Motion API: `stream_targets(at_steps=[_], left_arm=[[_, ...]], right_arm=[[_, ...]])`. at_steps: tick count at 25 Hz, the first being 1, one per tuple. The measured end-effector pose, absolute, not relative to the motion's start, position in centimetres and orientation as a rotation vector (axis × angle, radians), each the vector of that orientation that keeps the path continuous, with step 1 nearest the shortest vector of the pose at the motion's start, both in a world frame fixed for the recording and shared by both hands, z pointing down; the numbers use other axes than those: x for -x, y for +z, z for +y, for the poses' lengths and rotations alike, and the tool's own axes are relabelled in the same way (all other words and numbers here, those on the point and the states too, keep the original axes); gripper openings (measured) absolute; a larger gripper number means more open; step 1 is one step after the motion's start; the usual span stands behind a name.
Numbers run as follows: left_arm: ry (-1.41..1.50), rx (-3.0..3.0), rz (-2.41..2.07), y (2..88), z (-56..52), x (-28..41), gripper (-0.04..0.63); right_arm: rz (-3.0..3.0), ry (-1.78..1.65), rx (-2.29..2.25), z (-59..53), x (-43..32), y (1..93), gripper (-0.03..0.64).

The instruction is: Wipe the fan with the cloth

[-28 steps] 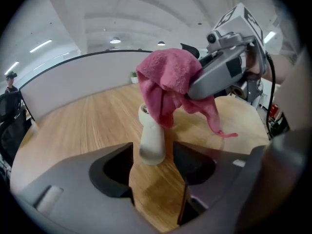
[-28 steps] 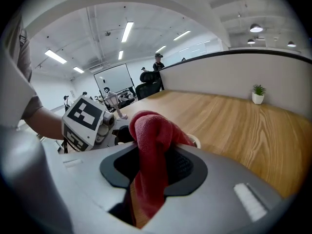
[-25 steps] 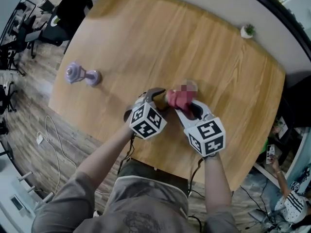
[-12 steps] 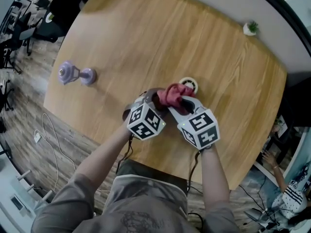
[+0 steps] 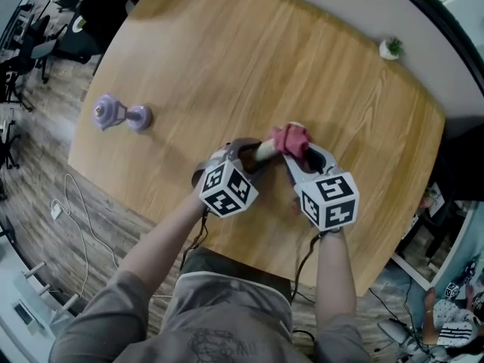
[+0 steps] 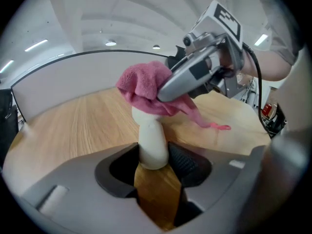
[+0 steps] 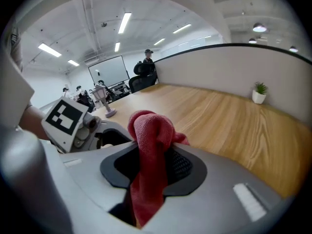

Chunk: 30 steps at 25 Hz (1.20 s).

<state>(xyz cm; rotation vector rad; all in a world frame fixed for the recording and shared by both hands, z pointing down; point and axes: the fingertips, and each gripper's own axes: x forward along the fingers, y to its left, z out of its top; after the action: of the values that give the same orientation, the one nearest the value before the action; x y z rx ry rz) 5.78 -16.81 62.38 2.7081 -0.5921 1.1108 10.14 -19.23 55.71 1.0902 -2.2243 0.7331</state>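
Note:
A small cream hand fan lies low over the wooden table; its handle [image 5: 264,150] [image 6: 152,140] sits between the pads of my left gripper [image 5: 249,151] [image 6: 155,161], which is shut on it. The red cloth [image 5: 290,138] [image 6: 146,87] [image 7: 150,145] is bunched over the fan's head and hides it. My right gripper [image 5: 299,154] [image 7: 152,165] is shut on the cloth, pressing it onto the fan's head from the right. A tail of cloth hangs down between the right jaws.
A purple stand-like object [image 5: 121,116] [image 7: 108,112] lies at the table's left side. A small potted plant [image 5: 390,48] [image 7: 260,92] stands at the far right edge. The table's near edge [image 5: 249,267] runs just below the grippers. Chairs and people are off to the far left.
My right gripper has carried the cloth to the right and onto the fan's round head, which showed uncovered half a second ago. The left gripper has stayed in place on the handle.

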Motion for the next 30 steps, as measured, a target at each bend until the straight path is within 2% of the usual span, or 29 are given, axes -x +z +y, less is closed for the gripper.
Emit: stream_targets(at_steps=[4, 8, 12, 18, 23, 30], left_arm=[[1.111, -2.709, -0.591, 62.5, -16.9, -5.8, 0.193], [1.113, -2.709, -0.584, 62.5, -16.8, -5.8, 0.193], [1.112, -2.708, -0.583, 62.5, -16.9, -5.9, 0.193], [1.116, -2.705, -0.575, 62.5, -16.9, -5.9, 0.193], [1.118, -2.713, -0.573, 62.5, -16.8, -5.8, 0.193], [1.113, -2.707, -0.571, 62.4, -16.9, -5.9, 0.193]], right_arm=[[-2.171, 0.752, -1.218, -21.2, -13.0, 55.7, 0.13], [-2.093, 0.625, -1.402, -22.4, -14.4, 55.2, 0.131], [-2.156, 0.662, -1.276, -21.5, -12.1, 55.6, 0.132], [-2.254, 0.794, -0.856, -16.7, -4.1, 57.3, 0.131], [-2.273, 0.912, -0.863, -16.3, -3.9, 57.8, 0.123], [-2.206, 0.761, -0.959, -18.0, -7.5, 57.0, 0.123]])
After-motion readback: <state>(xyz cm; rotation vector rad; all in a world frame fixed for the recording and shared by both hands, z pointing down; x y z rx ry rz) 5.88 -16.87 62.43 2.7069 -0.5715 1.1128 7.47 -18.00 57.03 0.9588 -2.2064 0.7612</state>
